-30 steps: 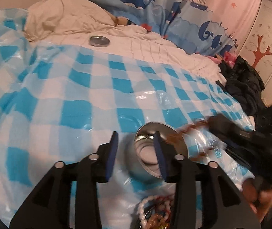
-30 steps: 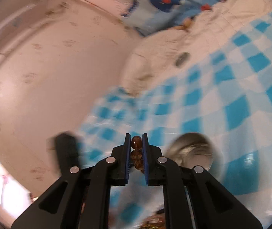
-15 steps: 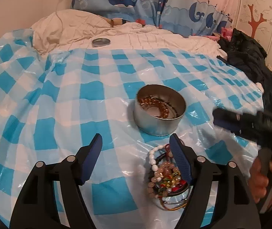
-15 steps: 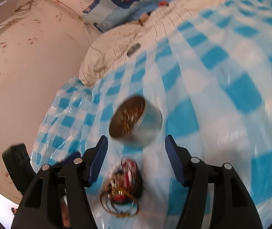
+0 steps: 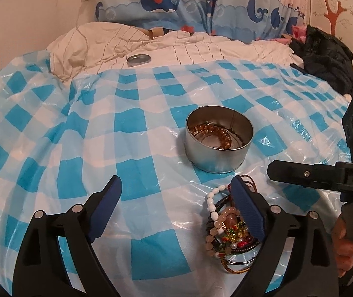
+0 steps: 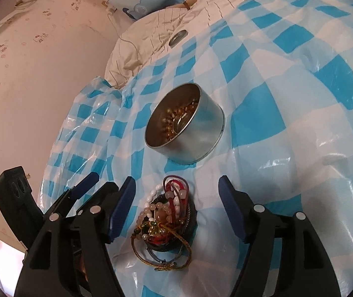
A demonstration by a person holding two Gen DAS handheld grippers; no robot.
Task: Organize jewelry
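A: While your right gripper (image 6: 176,208) hangs over the bed, its fingers stand spread wide with nothing between the pads. Heap of bracelets (image 6: 167,220) lies directly below the gap, on the checked plastic sheet (image 6: 287,128).

B: And your left gripper (image 5: 176,208)?

A: Also spread, also empty. Its right finger (image 5: 248,210) covers part of that same heap (image 5: 225,225); whether the finger touches the beads, you can't tell from this angle.

B: The tin?

A: Round metal tin (image 5: 219,139) sits upright just beyond the heap, near it, open. One amber bead bracelet (image 5: 216,133) curls inside, against the wall. From your right wrist the same tin (image 6: 185,126) reads tilted, but that's lens curve.

B: Farther out?

A: Tin lid (image 5: 138,59) lies on the cream quilt (image 5: 201,49), well apart from the tin. Whale-print curtain (image 5: 196,2) behind, dark clothing (image 5: 329,57) at the right edge.
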